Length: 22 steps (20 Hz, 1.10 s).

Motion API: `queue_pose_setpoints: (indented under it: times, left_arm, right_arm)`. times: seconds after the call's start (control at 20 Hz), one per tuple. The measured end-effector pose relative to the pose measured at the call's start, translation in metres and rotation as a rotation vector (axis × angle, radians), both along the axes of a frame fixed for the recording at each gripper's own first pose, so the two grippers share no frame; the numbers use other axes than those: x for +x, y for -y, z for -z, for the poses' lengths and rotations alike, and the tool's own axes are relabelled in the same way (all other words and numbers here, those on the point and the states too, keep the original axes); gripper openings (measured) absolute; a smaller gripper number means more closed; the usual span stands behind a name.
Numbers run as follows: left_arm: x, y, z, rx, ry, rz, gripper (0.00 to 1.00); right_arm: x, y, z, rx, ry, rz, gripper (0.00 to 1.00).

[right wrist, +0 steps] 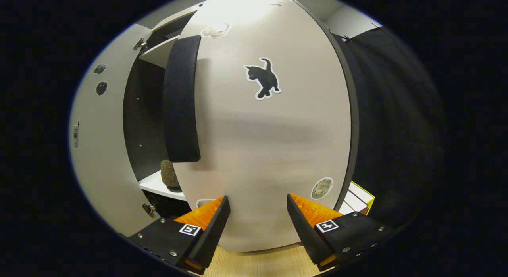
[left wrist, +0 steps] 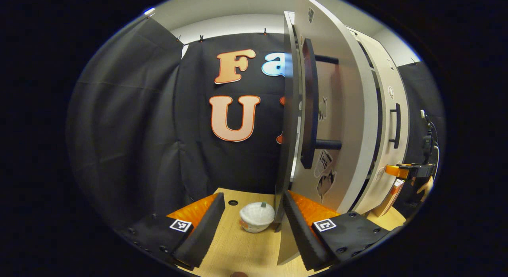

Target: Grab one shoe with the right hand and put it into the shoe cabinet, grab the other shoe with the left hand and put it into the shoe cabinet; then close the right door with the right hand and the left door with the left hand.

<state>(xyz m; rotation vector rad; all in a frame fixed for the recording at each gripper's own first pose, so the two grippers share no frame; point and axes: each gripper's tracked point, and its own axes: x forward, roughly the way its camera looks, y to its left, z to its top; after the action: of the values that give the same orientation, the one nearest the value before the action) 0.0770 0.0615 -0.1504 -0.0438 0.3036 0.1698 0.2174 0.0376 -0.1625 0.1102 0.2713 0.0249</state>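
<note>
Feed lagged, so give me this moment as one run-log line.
stage: closing doors | right gripper: open, at right door | left gripper: open, at left door edge | shoe: on shelf

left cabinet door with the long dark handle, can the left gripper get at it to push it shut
Probably yes. The left gripper is open and right at the near edge of the white left cabinet door, which stands ajar. The small white bowl on the wooden table sits low and looks clear of the door's swing.

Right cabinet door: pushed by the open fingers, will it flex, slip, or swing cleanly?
The right cabinet door looks like a rigid flat panel, so probably no flex. Its smooth face may let fingers slide. Likely swings on its hinges.
</note>
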Motion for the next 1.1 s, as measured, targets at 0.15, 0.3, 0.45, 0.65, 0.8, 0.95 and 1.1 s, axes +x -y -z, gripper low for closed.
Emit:
queue_pose_setpoints:
  times: [0.15,0.3,0.45,0.65,0.8,0.95,1.1]
  left_arm:
    - [0.002,0.011,0.0,-0.039,0.014,0.05,0.99]
    - [0.007,0.042,0.0,-0.046,0.007,0.117,0.95]
    - [0.016,0.089,-0.001,-0.054,0.011,0.201,0.99]
    - [0.034,0.127,-0.003,-0.039,0.029,0.248,0.92]
    - [0.045,0.159,0.0,-0.079,0.029,0.299,0.96]
    - [0.058,0.182,0.003,-0.051,0.029,0.319,0.95]
    - [0.068,0.192,0.008,-0.032,0.036,0.322,0.97]
  right_arm:
    - [-0.032,0.017,0.0,-0.048,-0.004,0.006,0.89]
    - [-0.049,0.032,-0.002,-0.075,-0.005,0.02,0.89]
    - [-0.062,0.045,-0.006,-0.08,0.002,0.033,0.89]
    - [-0.08,0.066,-0.014,-0.085,0.014,0.052,0.89]
    - [-0.089,0.084,-0.018,-0.089,0.019,0.069,0.89]
    - [-0.097,0.101,-0.022,-0.079,0.025,0.094,0.89]
    - [-0.106,0.12,-0.024,-0.064,0.028,0.123,0.89]
